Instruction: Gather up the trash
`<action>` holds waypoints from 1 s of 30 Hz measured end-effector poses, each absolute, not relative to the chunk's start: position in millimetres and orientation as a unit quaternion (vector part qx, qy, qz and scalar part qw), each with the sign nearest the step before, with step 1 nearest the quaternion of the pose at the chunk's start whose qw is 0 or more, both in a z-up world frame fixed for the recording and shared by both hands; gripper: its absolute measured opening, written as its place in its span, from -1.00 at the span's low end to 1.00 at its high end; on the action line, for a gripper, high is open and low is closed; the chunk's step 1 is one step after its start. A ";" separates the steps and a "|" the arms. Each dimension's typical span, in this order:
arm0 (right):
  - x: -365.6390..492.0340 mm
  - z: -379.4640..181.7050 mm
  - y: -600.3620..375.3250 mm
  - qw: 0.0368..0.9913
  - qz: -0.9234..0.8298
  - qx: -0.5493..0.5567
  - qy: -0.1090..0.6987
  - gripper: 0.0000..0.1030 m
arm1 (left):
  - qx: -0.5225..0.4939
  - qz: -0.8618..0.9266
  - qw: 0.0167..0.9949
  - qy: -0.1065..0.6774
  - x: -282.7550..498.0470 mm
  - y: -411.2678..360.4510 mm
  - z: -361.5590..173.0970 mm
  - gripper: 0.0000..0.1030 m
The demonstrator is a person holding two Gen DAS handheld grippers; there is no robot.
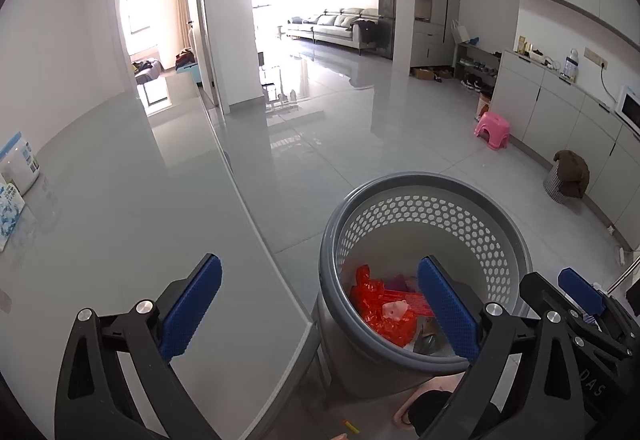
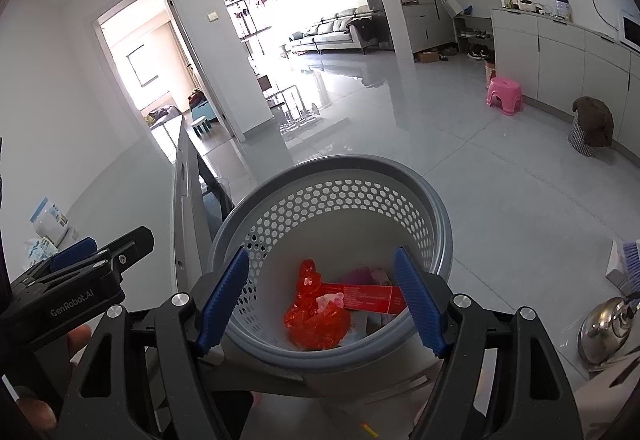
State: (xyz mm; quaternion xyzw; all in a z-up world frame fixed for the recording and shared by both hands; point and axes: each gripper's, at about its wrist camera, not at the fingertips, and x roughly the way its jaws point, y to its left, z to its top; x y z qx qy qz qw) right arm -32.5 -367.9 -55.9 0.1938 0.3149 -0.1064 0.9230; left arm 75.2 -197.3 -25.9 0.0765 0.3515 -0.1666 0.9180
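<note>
My left gripper (image 1: 320, 304) hangs with its blue pads spread wide and nothing between them, one finger over the grey tabletop (image 1: 132, 200) and the other over the rim of the perforated grey wastebasket (image 1: 472, 196) just beside the table edge. My right gripper (image 2: 324, 306) is likewise wide apart and empty, directly above that wastebasket (image 2: 436, 208). The trash lies at the basket's bottom: a crumpled red plastic bag (image 2: 316, 324) with a pale wad (image 2: 330, 299) on top, touching a flat red carton (image 2: 368, 296).
</note>
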 end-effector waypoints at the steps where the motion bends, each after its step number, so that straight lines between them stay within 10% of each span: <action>1: -32.6 -55.8 -367.5 0.923 -0.106 0.194 0.315 0.40 | 0.075 -0.167 0.918 0.352 75.4 -196.9 -26.1 0.88; 30: -36.9 -51.6 -369.1 0.925 -0.105 0.192 0.311 0.40 | 0.087 -0.176 0.918 0.345 63.7 -201.4 -20.5 0.88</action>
